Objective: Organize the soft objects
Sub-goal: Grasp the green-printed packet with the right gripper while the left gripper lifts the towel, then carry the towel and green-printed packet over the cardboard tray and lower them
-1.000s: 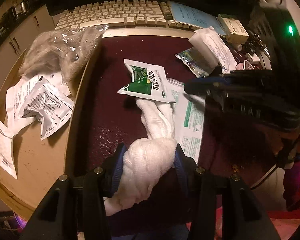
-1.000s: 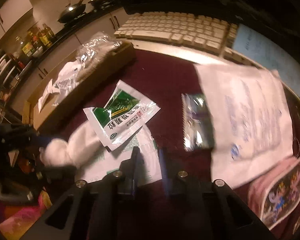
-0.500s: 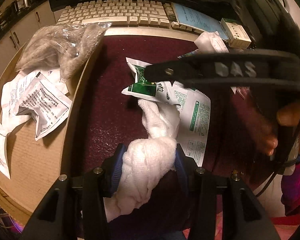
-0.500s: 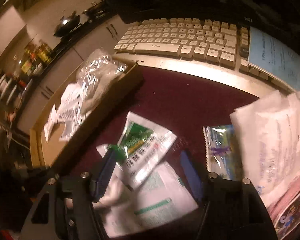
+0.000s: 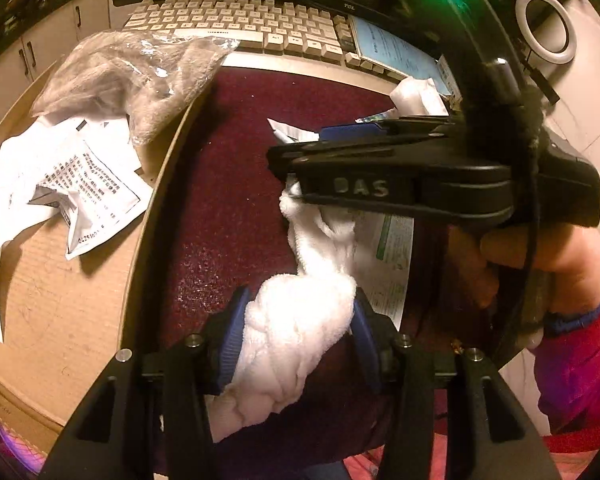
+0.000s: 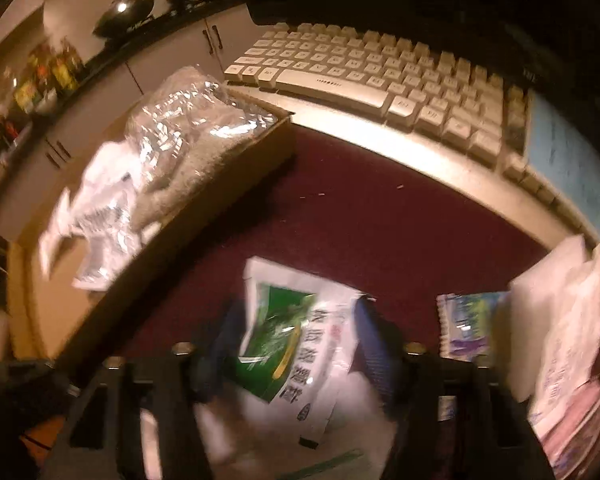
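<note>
- Desk under dim warm light, with a dark red mat [image 5: 236, 216] as the work surface. A beige keyboard [image 5: 240, 20] runs along the far edge, and kitchen cabinets with pots are visible beyond in the right wrist view.
- A shallow cardboard tray [image 5: 40, 280] lies to the left of the mat. It holds a clear bag of grey fabric [image 5: 140, 68] and crumpled white printed sachets [image 5: 76, 192].
- Left gripper [image 5: 296, 328]: its blue pads are closed on a white knotted towel [image 5: 300, 320]. The towel bulges between the fingers, and its tail trails forward across the mat.
- The towel's far end reaches under the right gripper [image 5: 292, 160], which crosses the left wrist view from the right, held in a hand [image 5: 540, 256].
- Right gripper in its own view: its blue fingers [image 6: 372, 344] are spread on either side of a green-and-white sachet [image 6: 292, 344]. The frame is blurred, so I cannot tell whether the pads touch the sachet.
- A white printed leaflet [image 5: 388, 256] lies under the towel, on the right side.
- A purple foil packet [image 6: 468, 328] and a white pouch [image 6: 560, 312] lie to the right of the sachet.
</note>
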`<state>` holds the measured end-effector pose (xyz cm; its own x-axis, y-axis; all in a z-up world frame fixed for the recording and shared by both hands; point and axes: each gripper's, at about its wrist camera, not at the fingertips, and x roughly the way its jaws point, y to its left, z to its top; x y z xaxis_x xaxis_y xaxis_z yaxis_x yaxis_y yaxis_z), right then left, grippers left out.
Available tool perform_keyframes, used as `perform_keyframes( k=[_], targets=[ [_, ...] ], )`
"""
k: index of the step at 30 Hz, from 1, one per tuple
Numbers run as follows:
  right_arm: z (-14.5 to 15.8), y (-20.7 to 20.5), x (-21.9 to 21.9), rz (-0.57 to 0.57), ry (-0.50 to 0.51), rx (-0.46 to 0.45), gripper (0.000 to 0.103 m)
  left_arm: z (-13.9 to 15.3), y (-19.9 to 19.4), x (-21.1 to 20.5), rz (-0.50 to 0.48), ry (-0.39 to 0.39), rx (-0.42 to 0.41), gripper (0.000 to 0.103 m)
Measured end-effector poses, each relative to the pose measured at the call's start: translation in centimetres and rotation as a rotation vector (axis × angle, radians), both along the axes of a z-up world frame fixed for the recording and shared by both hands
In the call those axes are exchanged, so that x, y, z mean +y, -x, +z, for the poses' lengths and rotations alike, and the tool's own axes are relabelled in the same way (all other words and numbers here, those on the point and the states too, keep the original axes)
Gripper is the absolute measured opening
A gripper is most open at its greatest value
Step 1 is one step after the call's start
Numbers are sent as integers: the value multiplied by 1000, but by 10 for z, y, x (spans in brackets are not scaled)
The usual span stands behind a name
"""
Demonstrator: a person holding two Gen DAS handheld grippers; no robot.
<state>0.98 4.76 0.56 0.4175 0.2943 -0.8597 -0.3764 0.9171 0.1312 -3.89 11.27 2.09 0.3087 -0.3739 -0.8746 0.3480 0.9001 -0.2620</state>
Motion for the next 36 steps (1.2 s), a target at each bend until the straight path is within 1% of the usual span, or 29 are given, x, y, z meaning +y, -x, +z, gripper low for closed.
perform_keyframes(
  k=[1,3,4,5,6,10,12,14,24,27,32,36],
  targets=[
    [0,0,-3,5,-11,1,51,0,1,0,-5,-8,-2,49],
    [2,2,-8,8,-30,-1,40,0,2,-2,-13,-24,-8,50],
    [4,4,-10,19,-37,-12,37,0,2,-3,-14,-29,-9,50],
    [6,6,-10,25,-42,-18,29,0,2,-3,-13,-33,-9,50],
    [7,7,-10,37,-60,-11,17,0,2,-4,-10,-35,-10,50],
    [9,11,-7,35,-60,-29,17,1,4,-4,17,-36,-27,46],
    [13,16,-9,38,-82,-36,17,5,5,0,41,-16,-37,45],
    [17,20,-11,44,-96,-45,16,10,5,4,58,25,-42,45],
    [35,25,-19,26,-135,-96,17,35,11,15,85,128,-78,45],
    [38,25,-22,18,-144,-101,17,46,13,23,99,163,-97,45],
    [41,25,-26,7,-159,-108,17,67,19,42,142,194,-142,45],
    [47,26,-26,15,-167,-117,17,86,24,65,190,204,-190,45]
  ],
)
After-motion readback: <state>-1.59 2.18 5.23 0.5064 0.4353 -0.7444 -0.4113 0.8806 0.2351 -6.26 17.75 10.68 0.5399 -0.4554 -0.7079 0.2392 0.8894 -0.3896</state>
